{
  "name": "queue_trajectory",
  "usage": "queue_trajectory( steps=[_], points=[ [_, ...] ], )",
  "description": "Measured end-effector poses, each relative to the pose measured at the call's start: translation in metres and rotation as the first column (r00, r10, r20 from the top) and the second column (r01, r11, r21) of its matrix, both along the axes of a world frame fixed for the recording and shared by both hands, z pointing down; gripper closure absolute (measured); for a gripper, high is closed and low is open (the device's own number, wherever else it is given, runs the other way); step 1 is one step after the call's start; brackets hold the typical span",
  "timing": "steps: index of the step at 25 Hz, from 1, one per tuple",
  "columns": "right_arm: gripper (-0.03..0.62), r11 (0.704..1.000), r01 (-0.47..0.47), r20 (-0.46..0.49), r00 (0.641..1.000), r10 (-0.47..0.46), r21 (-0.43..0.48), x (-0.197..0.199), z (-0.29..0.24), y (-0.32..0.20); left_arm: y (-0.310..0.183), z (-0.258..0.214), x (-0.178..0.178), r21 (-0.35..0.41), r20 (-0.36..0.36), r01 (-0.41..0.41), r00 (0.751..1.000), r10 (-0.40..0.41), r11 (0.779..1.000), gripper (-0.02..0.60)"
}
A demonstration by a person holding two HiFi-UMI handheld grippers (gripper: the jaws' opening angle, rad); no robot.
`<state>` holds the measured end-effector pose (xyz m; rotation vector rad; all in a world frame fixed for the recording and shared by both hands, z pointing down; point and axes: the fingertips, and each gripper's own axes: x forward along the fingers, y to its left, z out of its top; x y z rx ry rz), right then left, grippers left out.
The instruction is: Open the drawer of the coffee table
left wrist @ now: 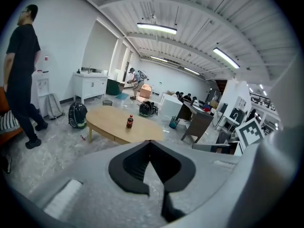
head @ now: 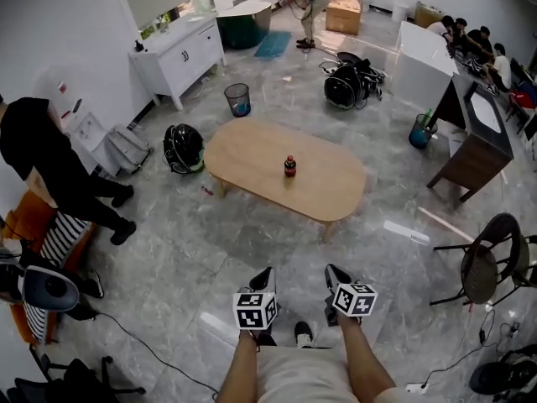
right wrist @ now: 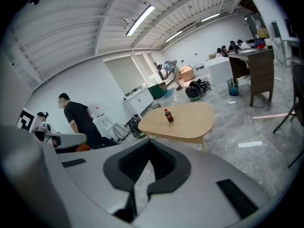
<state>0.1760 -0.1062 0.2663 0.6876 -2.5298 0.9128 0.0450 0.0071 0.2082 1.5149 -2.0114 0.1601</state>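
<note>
An oval light-wood coffee table [head: 252, 154] stands on the grey marble floor, well ahead of me. A small dark bottle with a red cap [head: 289, 166] stands upright near its middle. My left gripper [head: 267, 274] and right gripper [head: 333, 271] hover side by side over the floor, short of the table's near edge. Both are shut and hold nothing. The left gripper view shows the table [left wrist: 111, 127] and bottle [left wrist: 129, 122] beyond the shut left gripper [left wrist: 150, 144]. In the right gripper view the table [right wrist: 187, 122] and bottle [right wrist: 167, 115] lie past the shut right gripper [right wrist: 150, 144]. I cannot make out a drawer front.
A person in black [head: 50, 166] stands at the left. A black bag [head: 183, 148] lies by the table's left end, a mesh bin [head: 237, 99] behind it. A dark desk [head: 478, 133] and black chair [head: 491, 263] are at the right. A cable [head: 151, 351] crosses the floor.
</note>
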Motion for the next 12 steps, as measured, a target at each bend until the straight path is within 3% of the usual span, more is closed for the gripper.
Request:
queue_trajectory(
  steps=[8, 12],
  points=[
    [0.579, 0.987, -0.157, -0.032, 0.987, 0.156, -0.031, -0.037, 0.017, -0.004, -0.022, 0.010, -0.067, -0.020, -0.023, -0.112, 0.994, 0.111, 0.994, 0.572],
    [0.579, 0.982, -0.184, -0.050, 0.982, 0.182, -0.035, -0.074, 0.025, 0.003, -0.029, 0.017, -0.111, -0.024, -0.041, -0.148, 0.988, 0.147, 0.989, 0.572]
  ],
)
